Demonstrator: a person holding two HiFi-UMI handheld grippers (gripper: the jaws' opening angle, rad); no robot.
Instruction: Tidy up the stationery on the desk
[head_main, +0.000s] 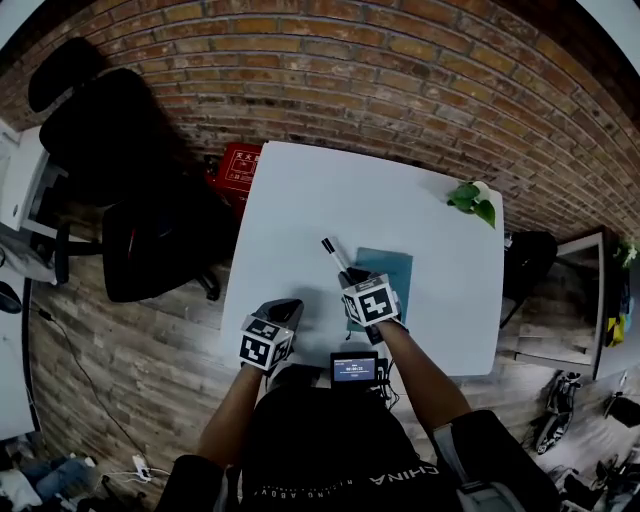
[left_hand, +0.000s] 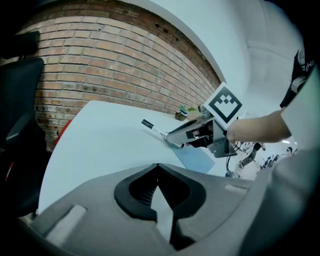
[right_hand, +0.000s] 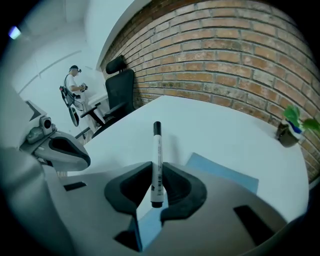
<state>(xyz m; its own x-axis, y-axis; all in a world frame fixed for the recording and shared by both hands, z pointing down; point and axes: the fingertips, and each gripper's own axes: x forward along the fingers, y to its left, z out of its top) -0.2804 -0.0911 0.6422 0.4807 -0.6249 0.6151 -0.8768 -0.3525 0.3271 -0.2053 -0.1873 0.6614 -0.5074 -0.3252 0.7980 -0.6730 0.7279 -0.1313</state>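
Observation:
A white marker with a black cap (right_hand: 157, 160) is pinched between the pads of my right gripper (right_hand: 156, 172) and sticks out forward, raised over the white table (head_main: 330, 190). In the head view the marker (head_main: 330, 249) points up-left from the right gripper (head_main: 346, 274). A blue notebook (head_main: 390, 270) lies flat under and beside that gripper. My left gripper (head_main: 284, 310) hovers at the table's near edge, shut with nothing in it. From the left gripper view its jaws (left_hand: 157, 166) meet, and the marker (left_hand: 152, 129) and notebook (left_hand: 197, 157) lie beyond.
A small potted plant (head_main: 472, 200) stands at the table's far right corner. Black office chairs (head_main: 130, 170) and a red box (head_main: 232, 165) sit left of the table, with a brick wall behind. A small screen device (head_main: 355, 368) hangs at the person's chest.

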